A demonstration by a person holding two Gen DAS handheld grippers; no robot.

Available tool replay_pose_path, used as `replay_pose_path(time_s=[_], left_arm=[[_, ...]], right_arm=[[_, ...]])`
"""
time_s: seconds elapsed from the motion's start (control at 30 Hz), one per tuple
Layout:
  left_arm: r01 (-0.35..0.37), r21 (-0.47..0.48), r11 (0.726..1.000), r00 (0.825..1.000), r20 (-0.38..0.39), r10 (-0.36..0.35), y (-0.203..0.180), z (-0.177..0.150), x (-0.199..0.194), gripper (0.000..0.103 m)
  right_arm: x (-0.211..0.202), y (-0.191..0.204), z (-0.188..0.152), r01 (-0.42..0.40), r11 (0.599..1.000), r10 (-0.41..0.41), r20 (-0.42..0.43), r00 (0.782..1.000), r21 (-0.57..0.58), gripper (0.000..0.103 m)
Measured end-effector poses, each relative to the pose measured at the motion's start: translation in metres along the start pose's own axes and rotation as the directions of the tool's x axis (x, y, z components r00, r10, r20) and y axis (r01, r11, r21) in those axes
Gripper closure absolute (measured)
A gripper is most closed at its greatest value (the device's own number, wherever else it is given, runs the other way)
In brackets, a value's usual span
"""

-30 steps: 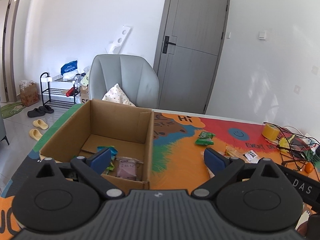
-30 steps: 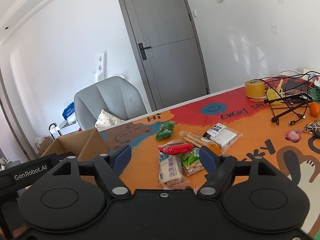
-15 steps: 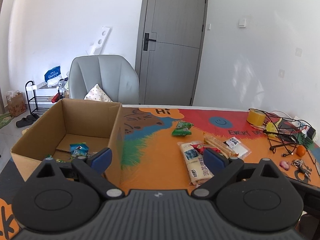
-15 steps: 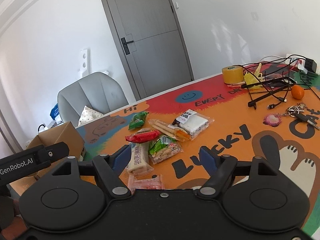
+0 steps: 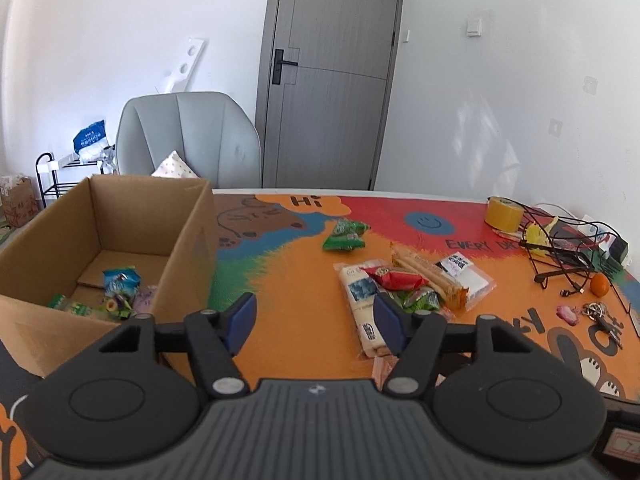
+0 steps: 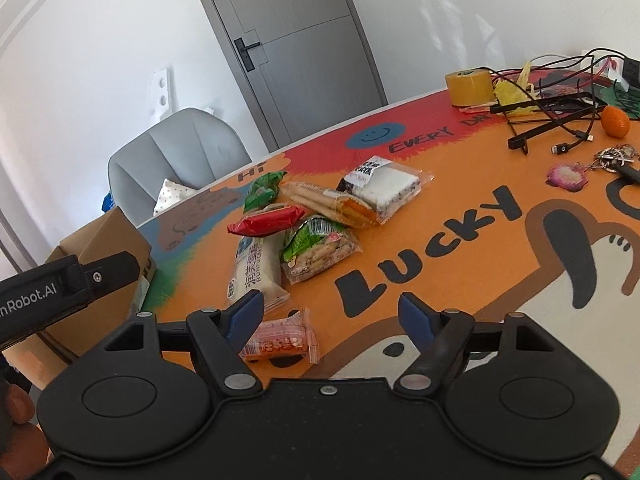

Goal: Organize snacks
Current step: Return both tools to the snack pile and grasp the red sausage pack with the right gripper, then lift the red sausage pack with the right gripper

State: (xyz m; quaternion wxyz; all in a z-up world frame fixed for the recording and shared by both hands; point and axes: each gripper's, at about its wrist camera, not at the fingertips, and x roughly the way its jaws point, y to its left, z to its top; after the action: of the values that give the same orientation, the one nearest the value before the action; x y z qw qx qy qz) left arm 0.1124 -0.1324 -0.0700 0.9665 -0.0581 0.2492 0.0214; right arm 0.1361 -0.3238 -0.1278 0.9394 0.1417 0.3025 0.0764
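Note:
A cardboard box (image 5: 188, 240) stands at the table's left with several snack packets (image 5: 120, 284) inside. A pile of snacks lies mid-table: a long white cake pack (image 6: 254, 270), a red packet (image 6: 266, 220), a green-and-clear cracker pack (image 6: 318, 248), a biscuit stick pack (image 6: 328, 202), a white sandwich pack (image 6: 384, 186) and a green packet (image 6: 262, 190). A small pink packet (image 6: 280, 340) lies just in front of my right gripper (image 6: 332, 320), which is open and empty. My left gripper (image 5: 314, 322) is open and empty, between the box and the pile.
At the table's right are a yellow tape roll (image 6: 468, 86), tangled black cables and a stand (image 6: 552, 112), an orange fruit (image 6: 616, 120) and keys with a pink charm (image 6: 568, 176). A grey chair (image 5: 188, 136) stands behind the table. The left gripper's body (image 6: 60, 292) shows at the right view's left edge.
My left gripper has swung right from over the box toward the snack pile. My right gripper has moved forward and lower over the table, toward the pink packet.

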Motion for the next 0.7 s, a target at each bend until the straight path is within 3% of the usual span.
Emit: replay_pose_path(time_s=[0.33, 0.43, 0.5, 0.7], left_arm=[[0.02, -0.009, 1.0, 1.0, 0.002, -0.02, 0.003, -0.006, 0.0, 0.046], [0.013, -0.006, 1.0, 1.0, -0.002, -0.013, 0.004, -0.006, 0.001, 0.046], [0.009, -0.005, 1.0, 1.0, -0.003, -0.009, 0.004, -0.007, 0.002, 0.046], [0.019, 0.011, 1.0, 1.0, -0.018, -0.018, -0.005, -0.012, 0.006, 0.046]], right_arm=[[0.019, 0.024, -0.008, -0.027, 0.999, 0.026, -0.04, 0.999, -0.024, 0.031], [0.022, 0.027, -0.011, -0.015, 0.999, 0.014, -0.036, 0.999, -0.033, 0.04], [0.021, 0.028, -0.012, -0.007, 0.999, 0.006, -0.029, 1.0, -0.043, 0.059], [0.018, 0.015, -0.008, -0.034, 0.999, 0.034, -0.029, 0.999, 0.002, 0.074]])
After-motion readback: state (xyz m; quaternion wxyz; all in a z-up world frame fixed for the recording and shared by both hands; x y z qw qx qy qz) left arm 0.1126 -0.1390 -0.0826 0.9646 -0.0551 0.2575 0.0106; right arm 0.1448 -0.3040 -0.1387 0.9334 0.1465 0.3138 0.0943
